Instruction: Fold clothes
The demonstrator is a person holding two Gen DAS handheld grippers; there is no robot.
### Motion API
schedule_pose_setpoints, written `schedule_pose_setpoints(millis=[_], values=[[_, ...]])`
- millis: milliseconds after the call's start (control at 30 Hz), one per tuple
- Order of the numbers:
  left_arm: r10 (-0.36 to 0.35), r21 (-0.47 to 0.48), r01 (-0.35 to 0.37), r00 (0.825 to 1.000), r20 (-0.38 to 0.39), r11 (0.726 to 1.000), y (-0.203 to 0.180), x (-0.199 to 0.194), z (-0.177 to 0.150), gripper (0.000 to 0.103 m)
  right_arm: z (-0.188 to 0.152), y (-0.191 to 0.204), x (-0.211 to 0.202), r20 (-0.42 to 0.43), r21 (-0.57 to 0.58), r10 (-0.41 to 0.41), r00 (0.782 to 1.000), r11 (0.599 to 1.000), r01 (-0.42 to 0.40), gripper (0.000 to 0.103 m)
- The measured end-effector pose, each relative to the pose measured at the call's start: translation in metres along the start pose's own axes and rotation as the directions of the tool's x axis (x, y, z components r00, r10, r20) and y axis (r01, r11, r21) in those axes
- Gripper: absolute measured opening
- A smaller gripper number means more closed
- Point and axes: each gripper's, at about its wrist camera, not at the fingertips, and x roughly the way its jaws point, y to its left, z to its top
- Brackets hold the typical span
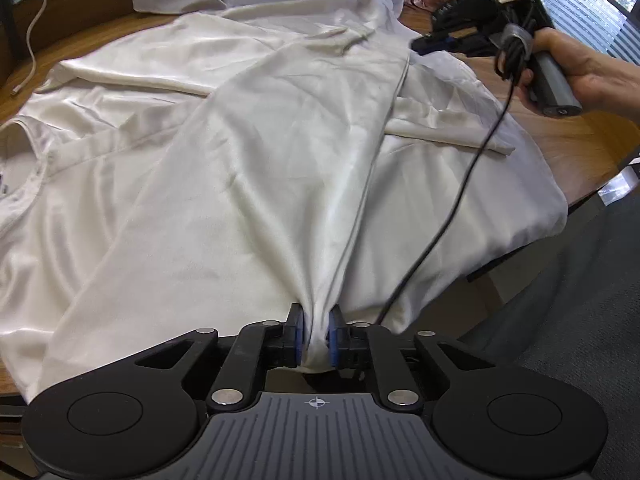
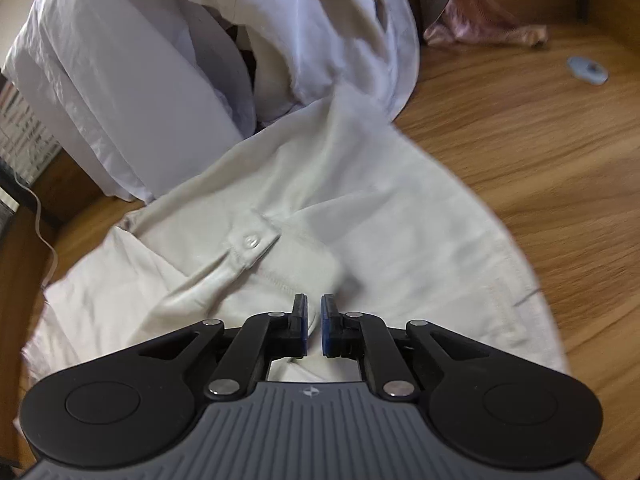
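Note:
A cream-white shirt lies spread on the wooden table, its collar at the left. My left gripper is shut on a bunched fold of its near edge, and a taut crease runs from there to the far side. There a hand holds my right gripper at the shirt's edge. In the right wrist view the right gripper stands nearly closed with shirt cloth in the narrow gap. A buttoned cuff lies just ahead of it.
A heap of white clothes sits at the table's back, with a pink garment beside it. A small grey object lies on the bare wood. A white cable trails at the far left. A black cord hangs across the shirt.

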Motion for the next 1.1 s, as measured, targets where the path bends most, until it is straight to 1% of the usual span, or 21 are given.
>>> schedule_pose_setpoints(millis=[33, 100, 167, 200, 233, 300, 400, 467, 567, 667, 700, 733, 767, 800, 1000, 1100], values=[[0.005, -0.006, -0.005, 1.000, 0.010, 1.000, 0.003, -0.004, -0.002, 0.018, -0.001, -0.003, -0.006, 0.004, -0.007, -0.008, 1.000, 1.000, 0.008, 0.023], [0.011, -0.033, -0.010, 1.000, 0.023, 0.999, 0.010, -0.012, -0.004, 0.020, -0.003, -0.011, -0.018, 0.012, -0.011, -0.027, 1.000, 1.000, 0.028, 0.029], [0.014, -0.065, -0.011, 0.999, 0.035, 0.998, 0.018, -0.018, -0.007, 0.028, -0.007, -0.019, -0.028, -0.001, -0.018, -0.053, 0.999, 0.998, 0.053, 0.029], [0.010, -0.083, -0.006, 0.999, 0.039, 0.997, 0.021, -0.020, -0.008, 0.036, -0.010, -0.024, -0.032, -0.009, -0.022, -0.068, 0.998, 0.997, 0.068, 0.029], [0.004, -0.100, 0.000, 0.999, 0.041, 0.995, 0.023, -0.022, -0.009, 0.041, -0.013, -0.028, -0.036, -0.015, -0.022, -0.080, 0.997, 0.997, 0.080, 0.029], [-0.008, -0.128, 0.014, 0.999, 0.046, 0.992, 0.027, -0.026, -0.010, 0.046, -0.020, -0.035, -0.043, -0.031, -0.017, -0.099, 0.995, 0.995, 0.098, 0.031], [0.009, -0.160, 0.002, 0.998, 0.069, 0.987, 0.029, -0.031, -0.009, 0.050, -0.032, -0.042, -0.050, -0.056, -0.006, -0.115, 0.992, 0.993, 0.115, 0.035], [0.032, -0.183, -0.015, 0.995, 0.091, 0.983, 0.032, -0.033, -0.006, 0.055, -0.041, -0.044, -0.051, -0.071, -0.002, -0.126, 0.989, 0.992, 0.126, 0.038], [0.061, -0.213, -0.037, 0.992, 0.107, 0.976, 0.037, -0.032, 0.002, 0.056, -0.050, -0.047, -0.051, -0.090, 0.020, -0.122, 0.988, 0.992, 0.125, 0.039], [0.079, -0.231, -0.051, 0.991, 0.112, 0.972, 0.043, -0.026, 0.010, 0.057, -0.054, -0.047, -0.050, -0.097, 0.019, -0.104, 0.990, 0.994, 0.106, 0.039], [0.084, -0.232, -0.056, 0.990, 0.112, 0.971, 0.044, -0.023, 0.013, 0.058, -0.055, -0.046, -0.051, -0.095, 0.017, -0.097, 0.991, 0.995, 0.099, 0.036], [0.091, -0.232, -0.063, 0.990, 0.112, 0.971, 0.045, -0.021, 0.015, 0.058, -0.055, -0.046, -0.051, -0.088, 0.016, -0.091, 0.992, 0.996, 0.092, 0.018], [0.094, -0.229, -0.066, 0.989, 0.111, 0.971, 0.046, -0.018, 0.017, 0.058, -0.055, -0.046, -0.051, -0.081, 0.015, -0.084, 0.993, 0.996, 0.086, 0.005], [0.094, -0.225, -0.068, 0.990, 0.106, 0.972, 0.046, -0.015, 0.018, 0.058, -0.053, -0.046, -0.052, -0.072, 0.011, -0.088, 0.994, 0.996, 0.089, 0.002], [0.086, -0.194, -0.071, 0.994, 0.074, 0.978, 0.044, -0.001, 0.015, 0.058, -0.030, -0.047, -0.060, 0.013, -0.004, -0.108, 0.994, 0.994, 0.108, 0.002], [0.104, -0.191, -0.090, 0.992, 0.067, 0.977, 0.043, 0.001, 0.013, 0.058, -0.016, -0.049, -0.063, 0.046, -0.020, -0.136, 0.990, 0.990, 0.137, 0.002]])
